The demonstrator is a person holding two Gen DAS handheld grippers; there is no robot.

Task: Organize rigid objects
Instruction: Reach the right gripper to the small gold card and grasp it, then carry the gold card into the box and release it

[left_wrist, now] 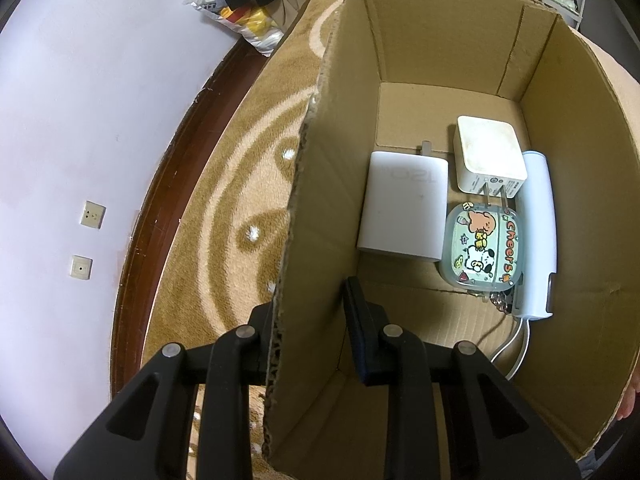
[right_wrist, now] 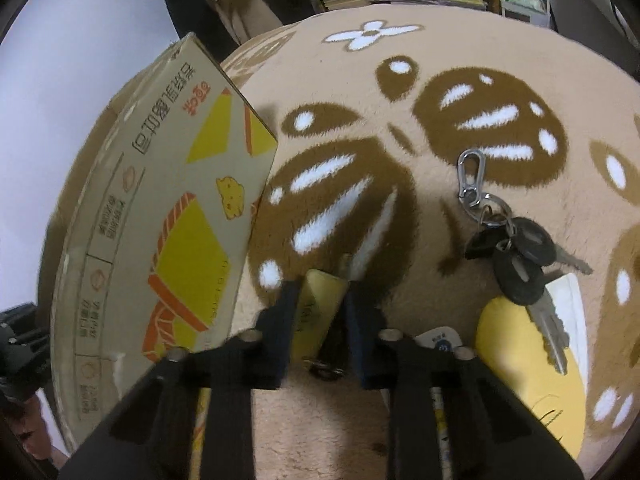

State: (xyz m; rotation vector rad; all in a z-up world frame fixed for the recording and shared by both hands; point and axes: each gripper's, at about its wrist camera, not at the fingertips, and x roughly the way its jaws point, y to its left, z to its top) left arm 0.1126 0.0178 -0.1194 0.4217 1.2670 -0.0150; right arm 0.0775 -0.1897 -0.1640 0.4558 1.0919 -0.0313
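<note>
Left gripper (left_wrist: 308, 320) pinches near wall of open brown cardboard box (left_wrist: 576, 184), apparently steadying it for loading. Inside, on box floor: flat white charger (left_wrist: 402, 206), square white plug adapter (left_wrist: 490, 154), cartoon-printed clear case (left_wrist: 482, 250), white cylindrical device (left_wrist: 540, 232) along right wall. Right gripper (right_wrist: 320, 292) clamps small yellow object (right_wrist: 316, 308) on patterned beige rug (right_wrist: 440, 92), beside box. Key bunch with silver carabiner (right_wrist: 516, 248) waits nearby.

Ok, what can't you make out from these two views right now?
- Left wrist view: the white cable's far end, hidden behind the left gripper.
- Right wrist view: the yellow object's lower end, hidden between the right gripper fingers.
- Right wrist view: the cardboard box's inside, blocked by its printed wall.
</note>
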